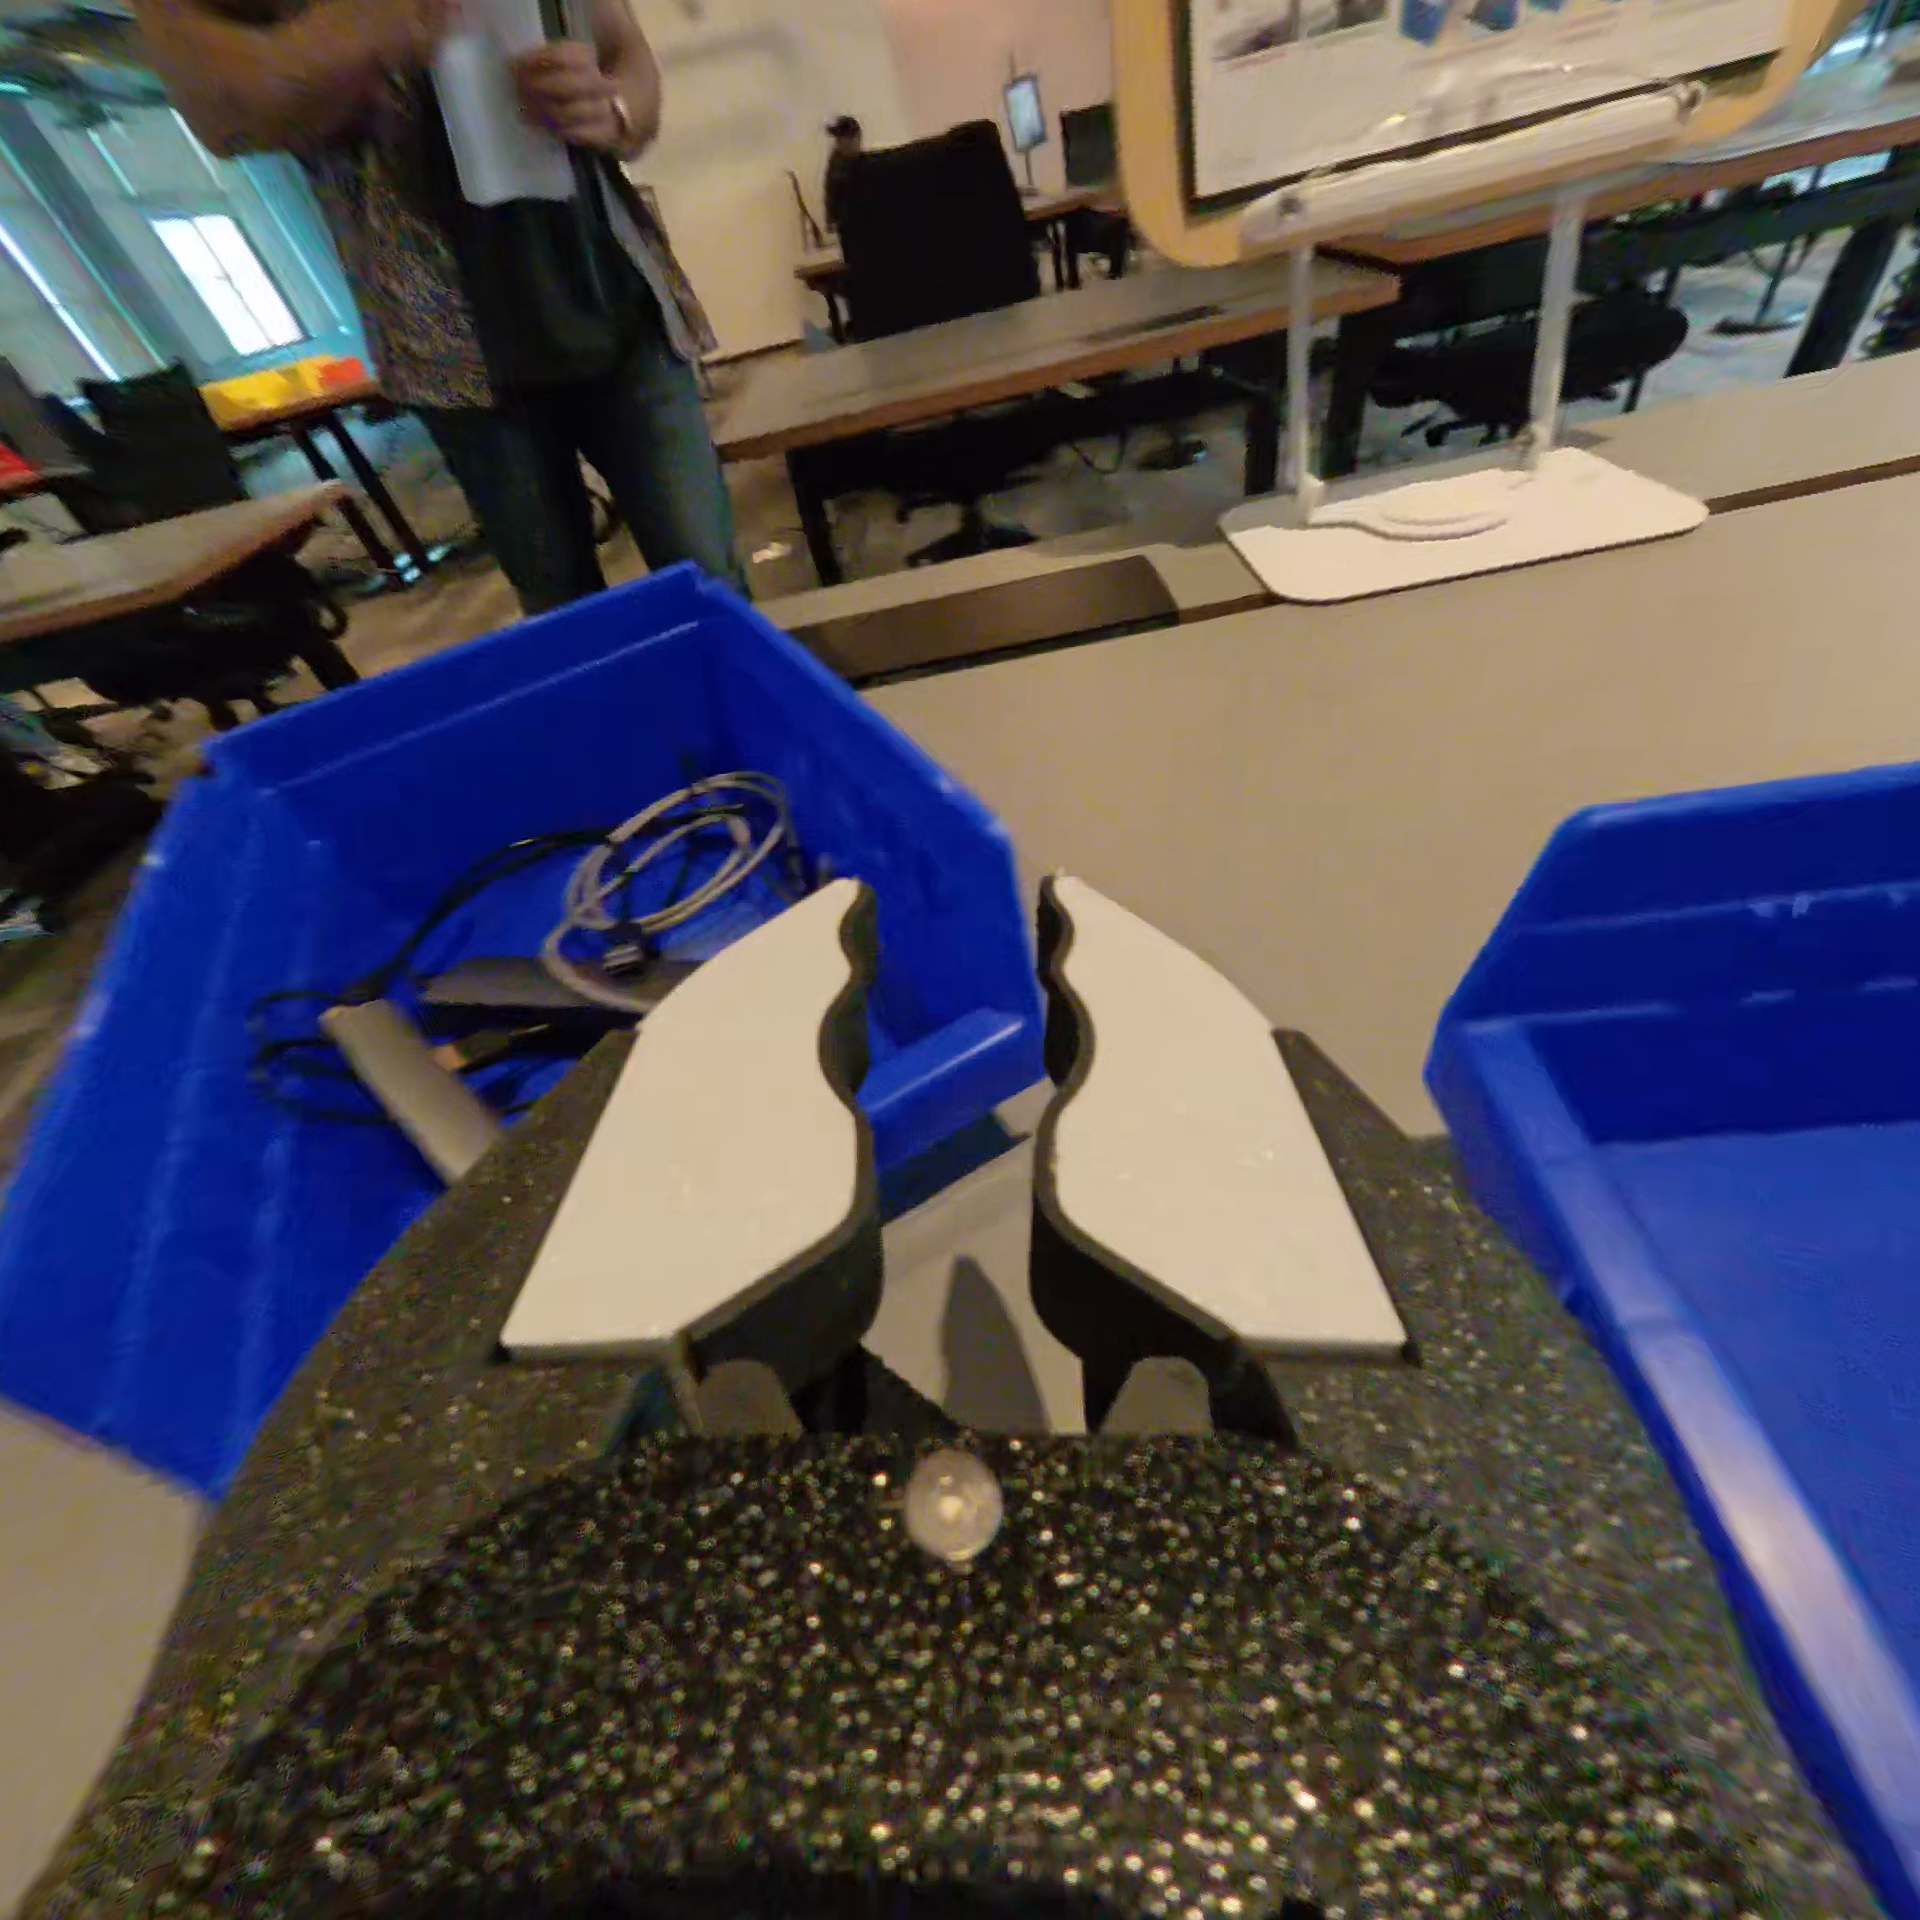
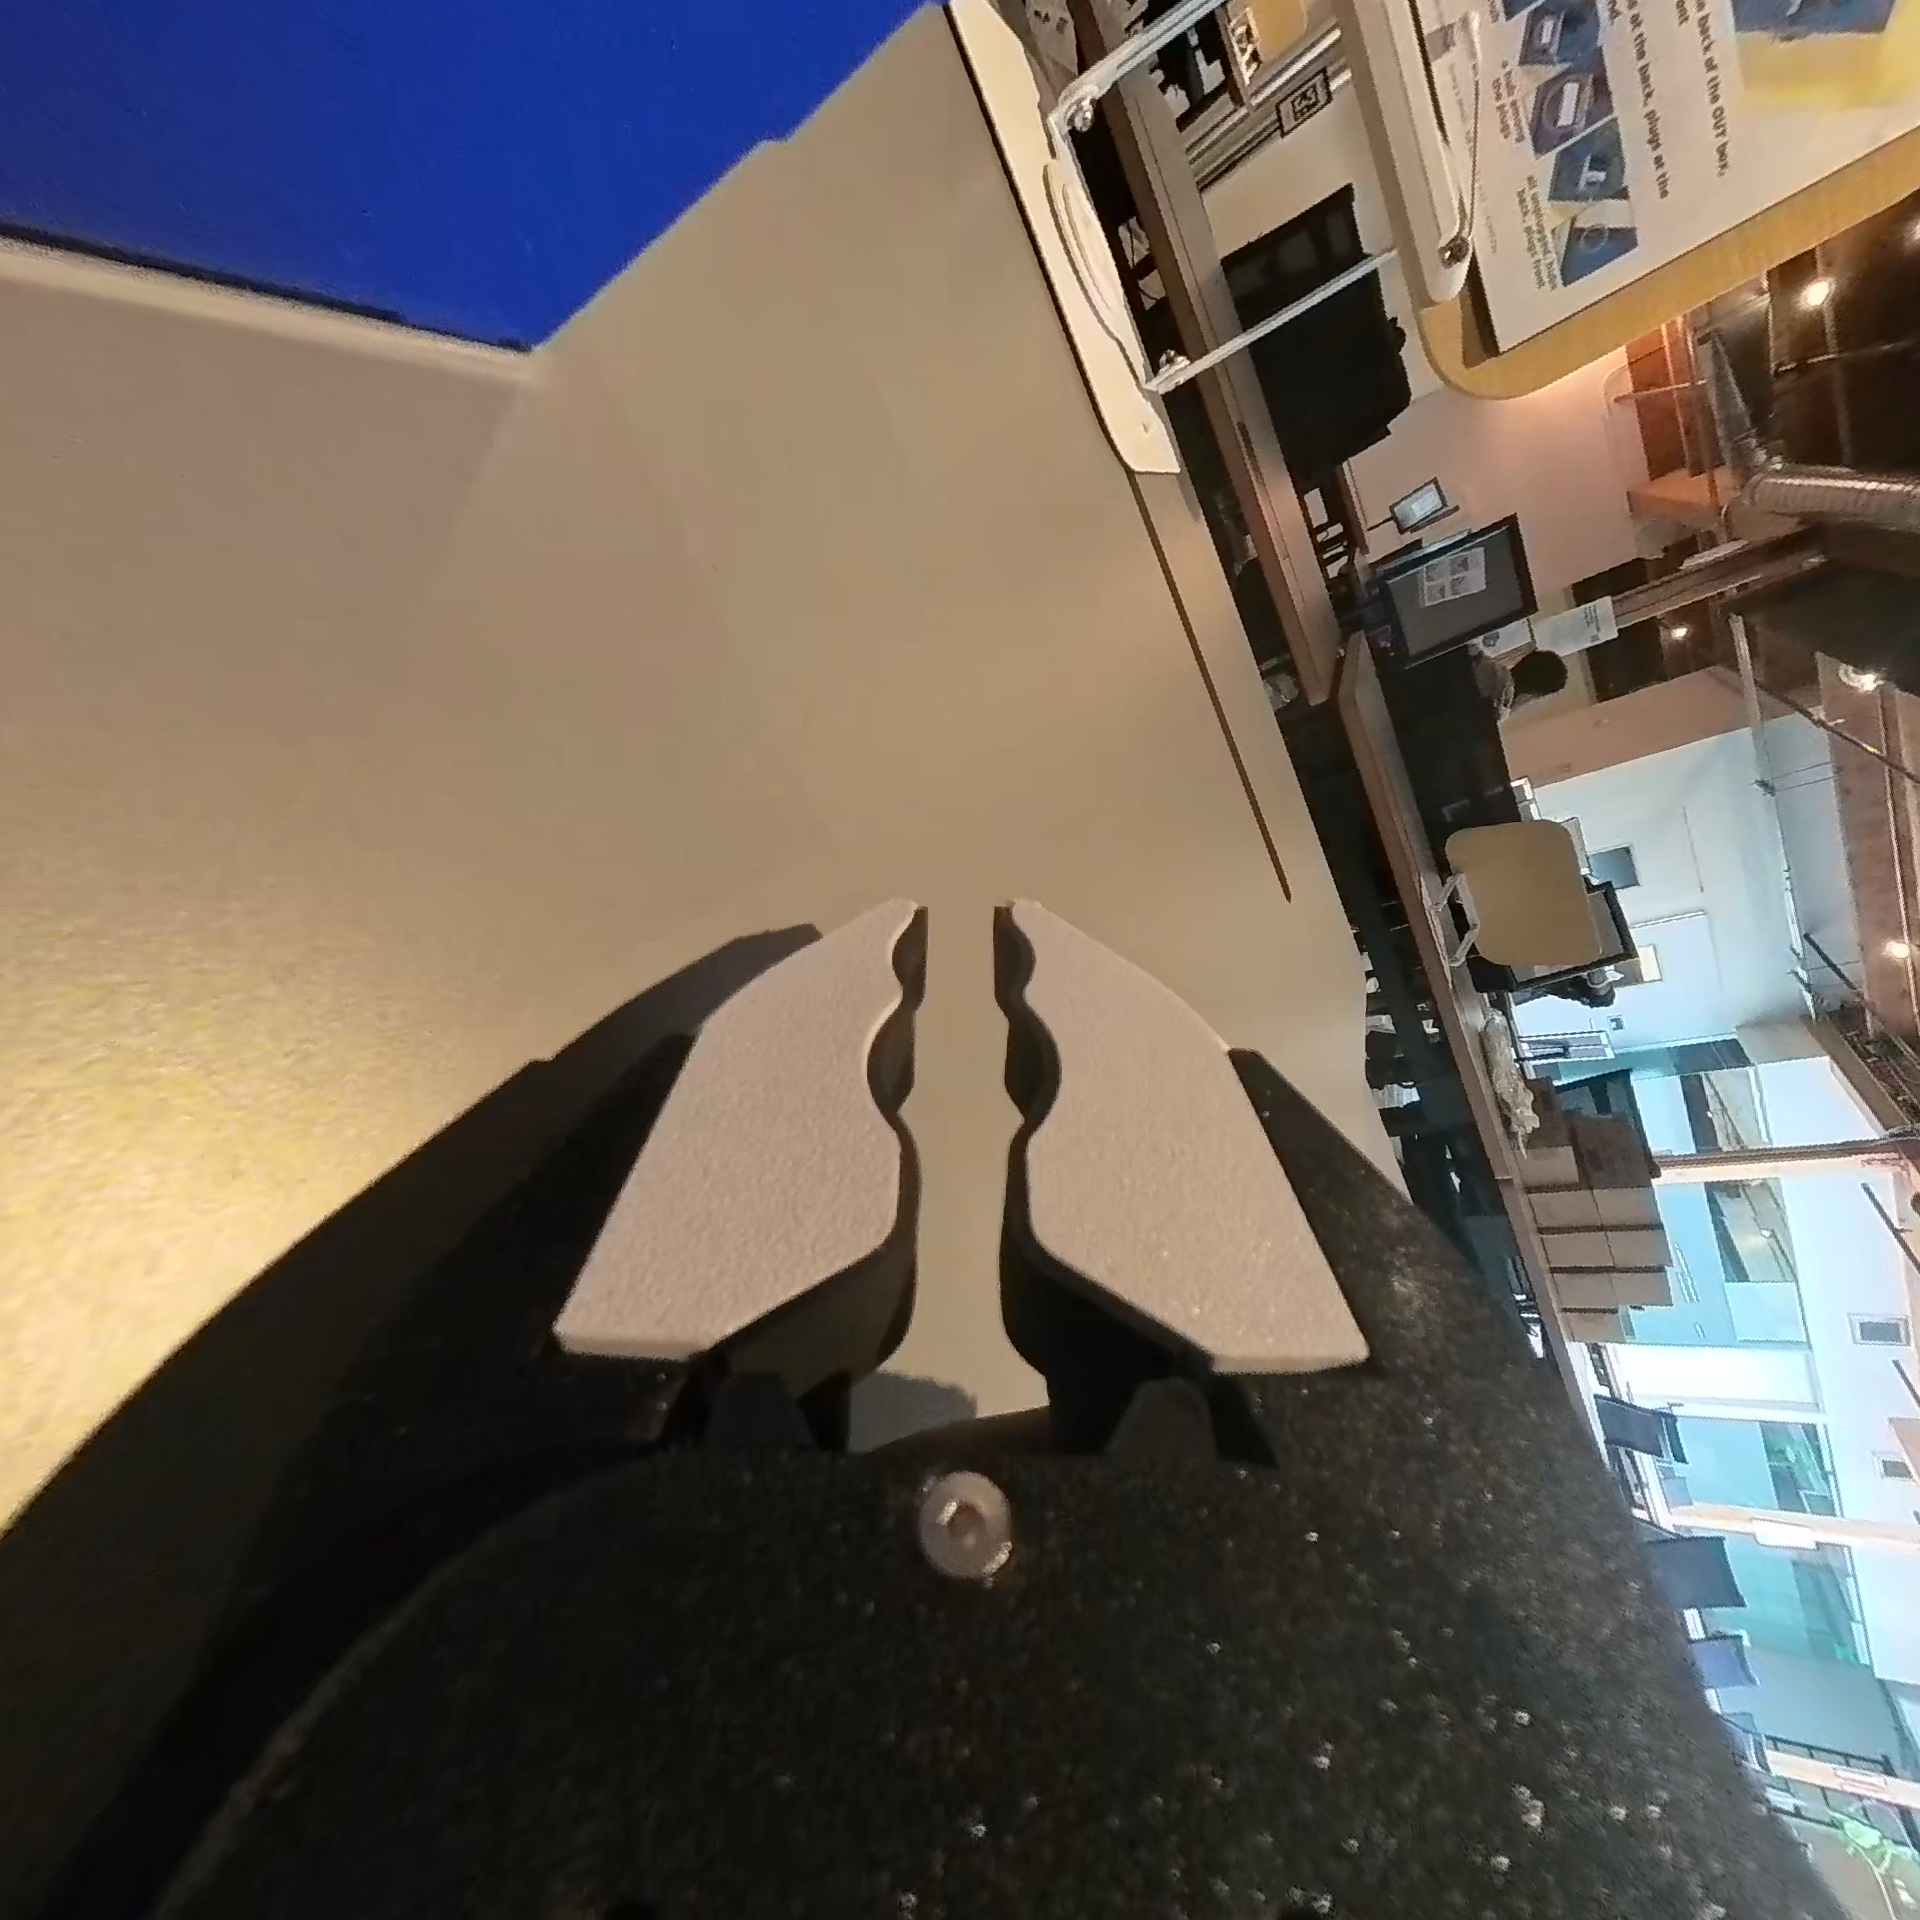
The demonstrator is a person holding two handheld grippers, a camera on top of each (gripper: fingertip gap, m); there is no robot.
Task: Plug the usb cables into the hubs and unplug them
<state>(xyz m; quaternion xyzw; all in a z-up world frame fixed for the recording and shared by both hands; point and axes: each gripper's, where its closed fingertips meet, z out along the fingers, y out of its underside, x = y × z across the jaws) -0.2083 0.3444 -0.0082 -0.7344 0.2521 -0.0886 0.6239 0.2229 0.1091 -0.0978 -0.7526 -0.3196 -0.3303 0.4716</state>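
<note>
both grippers are empty with jaws apart, left gripper hovering by the blue bin near the tabletop's far-left edge holding usb cables and hub, right gripper over bare tabletop, so I'd dip in slowly and pinch a plug, not the loops

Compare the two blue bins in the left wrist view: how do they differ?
The left blue bin holds coiled cables and grey hubs; the right blue bin shows only its bare floor. The left bin is seen almost whole, while the right bin is cut off by the picture edge. Both are blue plastic and stand on the same beige table.
</note>
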